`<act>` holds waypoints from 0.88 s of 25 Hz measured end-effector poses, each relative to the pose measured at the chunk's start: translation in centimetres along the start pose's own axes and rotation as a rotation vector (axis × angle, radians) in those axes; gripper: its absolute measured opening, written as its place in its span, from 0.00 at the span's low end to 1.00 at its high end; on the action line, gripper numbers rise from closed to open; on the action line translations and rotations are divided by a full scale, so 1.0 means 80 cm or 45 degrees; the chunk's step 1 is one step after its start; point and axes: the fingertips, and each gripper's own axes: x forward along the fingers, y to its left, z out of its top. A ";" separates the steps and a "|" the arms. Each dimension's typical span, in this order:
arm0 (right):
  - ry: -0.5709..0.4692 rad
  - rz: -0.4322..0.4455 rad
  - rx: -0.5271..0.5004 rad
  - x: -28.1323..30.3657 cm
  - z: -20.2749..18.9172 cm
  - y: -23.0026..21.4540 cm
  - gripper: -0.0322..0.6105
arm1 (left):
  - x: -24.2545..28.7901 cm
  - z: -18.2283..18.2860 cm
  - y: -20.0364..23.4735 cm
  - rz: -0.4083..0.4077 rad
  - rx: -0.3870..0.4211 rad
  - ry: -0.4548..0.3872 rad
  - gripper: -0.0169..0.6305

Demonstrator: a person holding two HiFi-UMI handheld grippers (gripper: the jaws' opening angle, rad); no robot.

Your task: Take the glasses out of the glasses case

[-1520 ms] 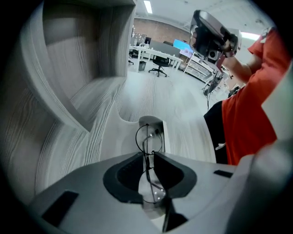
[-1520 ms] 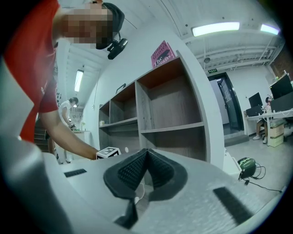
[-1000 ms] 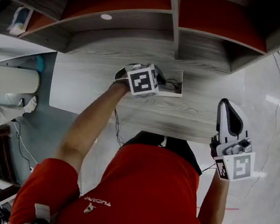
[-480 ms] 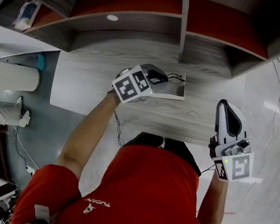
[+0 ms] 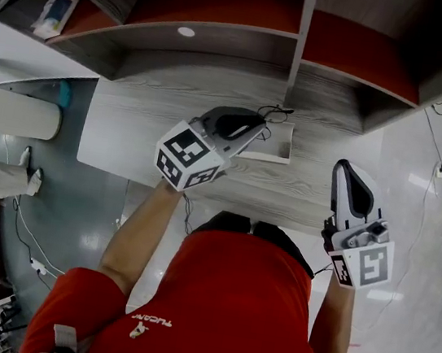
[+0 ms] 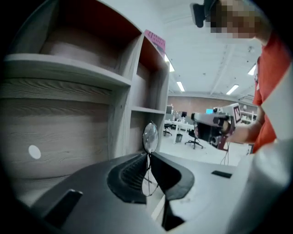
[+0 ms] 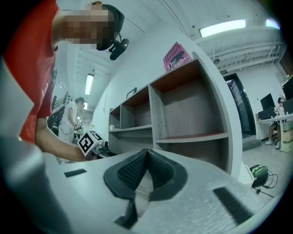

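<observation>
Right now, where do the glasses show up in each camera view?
Head view: the glasses are upper middle, thin dark wire at the tip of the left gripper.
Left gripper view: the centre, pinched between the jaws, with one lens sticking up.
Right gripper view: cannot be made out.
Shared landmark: the wooden shelf unit, also behind both grippers' jaws.

We hold our left gripper (image 5: 255, 122) above the white case (image 5: 281, 151) on the desk (image 5: 130, 125), glasses (image 5: 274, 111) at its tip, right gripper (image 5: 344, 170) apart.
</observation>
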 end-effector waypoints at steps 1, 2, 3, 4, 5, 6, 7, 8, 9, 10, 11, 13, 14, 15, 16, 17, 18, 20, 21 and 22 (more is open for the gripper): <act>-0.002 0.010 -0.003 0.001 0.002 0.003 0.06 | -0.007 0.012 -0.004 0.017 -0.018 -0.067 0.07; -0.005 0.020 -0.006 0.003 0.005 0.006 0.06 | -0.013 0.023 -0.009 0.031 -0.031 -0.133 0.07; -0.010 0.028 -0.007 0.005 0.007 0.008 0.06 | -0.020 0.033 -0.014 0.044 -0.038 -0.194 0.07; -0.017 0.035 -0.007 0.007 0.009 0.011 0.06 | -0.026 0.042 -0.020 0.057 -0.042 -0.248 0.07; -0.024 0.042 -0.006 0.008 0.012 0.014 0.06 | -0.033 0.050 -0.026 0.072 -0.046 -0.294 0.07; -0.032 0.050 -0.006 0.010 0.014 0.017 0.06 | -0.039 0.059 -0.031 0.089 -0.050 -0.332 0.07; -0.039 0.061 -0.007 0.012 0.016 0.020 0.06 | -0.045 0.067 -0.036 0.107 -0.055 -0.366 0.07; -0.044 0.072 -0.007 0.013 0.018 0.024 0.06 | -0.051 0.075 -0.041 0.120 -0.057 -0.401 0.07; -0.048 0.084 -0.007 0.014 0.020 0.028 0.06 | -0.056 0.081 -0.047 0.131 -0.053 -0.437 0.07; -0.052 0.095 -0.006 0.015 0.021 0.031 0.06 | -0.060 0.086 -0.053 0.140 -0.042 -0.470 0.07; -0.056 0.103 -0.003 0.015 0.022 0.035 0.06 | -0.063 0.090 -0.058 0.150 -0.026 -0.502 0.07; -0.065 0.116 0.009 0.014 0.025 0.040 0.06 | -0.070 0.098 -0.067 0.170 0.013 -0.551 0.07; -0.070 0.121 0.014 0.014 0.026 0.042 0.06 | -0.074 0.099 -0.071 0.179 0.027 -0.565 0.07; -0.074 0.124 0.018 0.013 0.027 0.044 0.06 | -0.077 0.099 -0.074 0.187 0.036 -0.572 0.07; -0.078 0.127 0.020 0.012 0.027 0.046 0.06 | -0.081 0.099 -0.076 0.196 0.042 -0.577 0.07; -0.082 0.129 0.020 0.011 0.027 0.048 0.06 | -0.084 0.100 -0.078 0.206 0.049 -0.582 0.07; -0.085 0.131 0.021 0.010 0.027 0.051 0.05 | -0.086 0.101 -0.079 0.215 0.055 -0.585 0.07; -0.089 0.134 0.023 0.009 0.026 0.054 0.05 | -0.088 0.102 -0.081 0.226 0.064 -0.586 0.07; -0.091 0.136 0.024 0.008 0.025 0.055 0.05 | -0.088 0.103 -0.081 0.229 0.066 -0.586 0.07; -0.092 0.139 0.024 0.008 0.025 0.057 0.05 | -0.089 0.103 -0.081 0.232 0.066 -0.586 0.07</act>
